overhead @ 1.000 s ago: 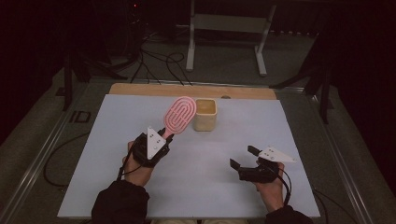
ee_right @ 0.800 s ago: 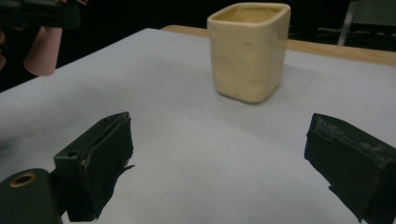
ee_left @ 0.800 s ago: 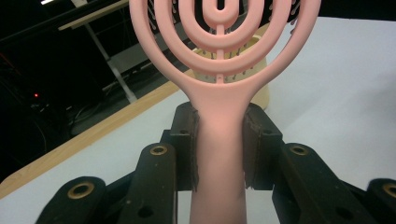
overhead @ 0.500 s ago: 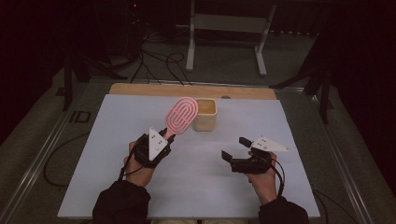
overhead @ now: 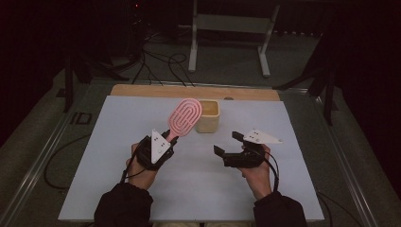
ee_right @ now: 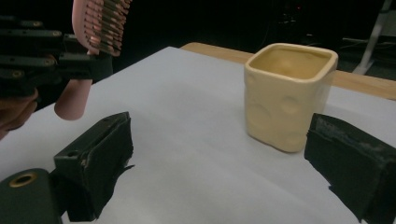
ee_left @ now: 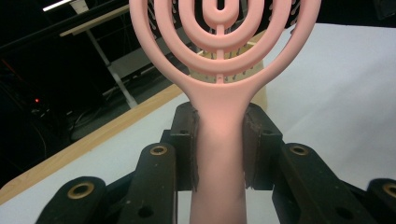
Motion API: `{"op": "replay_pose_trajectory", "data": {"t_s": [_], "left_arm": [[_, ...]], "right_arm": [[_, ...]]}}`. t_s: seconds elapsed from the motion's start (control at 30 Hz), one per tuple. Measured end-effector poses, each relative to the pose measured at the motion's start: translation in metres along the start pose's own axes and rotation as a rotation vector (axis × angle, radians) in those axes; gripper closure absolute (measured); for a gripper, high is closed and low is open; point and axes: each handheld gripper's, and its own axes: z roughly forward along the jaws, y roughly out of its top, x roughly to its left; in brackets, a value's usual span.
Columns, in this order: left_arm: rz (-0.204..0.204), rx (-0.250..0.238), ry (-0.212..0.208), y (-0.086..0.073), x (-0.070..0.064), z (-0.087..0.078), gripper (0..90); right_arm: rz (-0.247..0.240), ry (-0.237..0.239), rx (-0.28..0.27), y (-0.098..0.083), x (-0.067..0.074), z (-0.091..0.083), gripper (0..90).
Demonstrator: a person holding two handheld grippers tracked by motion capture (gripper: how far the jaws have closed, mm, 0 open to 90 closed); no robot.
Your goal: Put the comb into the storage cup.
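While being held up by its handle, lying tilted just left of the yellow cup (overhead: 208,115) with its head overlapping the cup's left rim from above: a pink brush (overhead: 184,116), long axis running from the clamped handle up and away toward the cup, bristles facing away from the person. Gripping that handle squarely between both pads, close under the ringed head: the left gripper (ee_left: 219,140), sitting near the cup on its near-left side. Pointing at the cup from its near-right side, jaws spread wide and holding nothing: the right gripper (overhead: 230,144), hovering just short of the cup with the cup lying between the lines of its two jaws. Standing upright on the white table (overhead: 118,189) near the far wooden edge, looking empty inside: the cup itself. Probably heading for brush-into-cup, with the right gripper poised to steady the cup.
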Motion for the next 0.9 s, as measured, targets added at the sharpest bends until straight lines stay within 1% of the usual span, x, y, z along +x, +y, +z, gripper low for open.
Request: {"op": "replay_pose_trajectory", "data": {"t_s": [0.07, 0.27, 0.37, 0.43, 0.5, 0.6, 0.67, 0.8, 0.9], "left_arm": [[0.002, -0.003, -0.001, 0.000, -0.001, 0.000, 69.8], [0.038, -0.008, -0.002, 0.003, -0.008, 0.000, 69.8], [0.048, -0.008, -0.006, 0.004, -0.012, 0.001, 69.8], [0.054, -0.003, -0.011, 0.004, -0.014, 0.002, 69.8], [0.059, -0.005, -0.015, 0.004, -0.017, 0.003, 69.8], [0.063, -0.006, -0.019, 0.004, -0.019, 0.004, 69.8], [0.074, -0.004, -0.018, 0.004, -0.020, 0.004, 69.8], [0.074, -0.006, -0.017, 0.004, -0.022, 0.004, 69.8], [0.074, -0.008, -0.016, 0.003, -0.022, 0.004, 69.8]], "right_arm": [[0.000, 0.002, -0.004, 0.001, 0.000, 0.001, 7.6], [0.024, 0.016, -0.019, 0.007, -0.002, 0.002, 7.6], [0.029, 0.024, -0.023, 0.010, -0.002, 0.003, 7.6], [0.043, 0.046, -0.027, 0.013, -0.002, 0.004, 7.6], [0.053, 0.052, -0.024, 0.015, -0.001, 0.006, 7.6], [0.048, 0.062, -0.021, 0.018, 0.001, 0.009, 7.7], [0.050, 0.068, -0.021, 0.020, 0.002, 0.010, 7.7], [0.054, 0.079, -0.015, 0.024, 0.005, 0.013, 7.8], [0.046, 0.085, -0.011, 0.028, 0.007, 0.015, 7.8]]}}
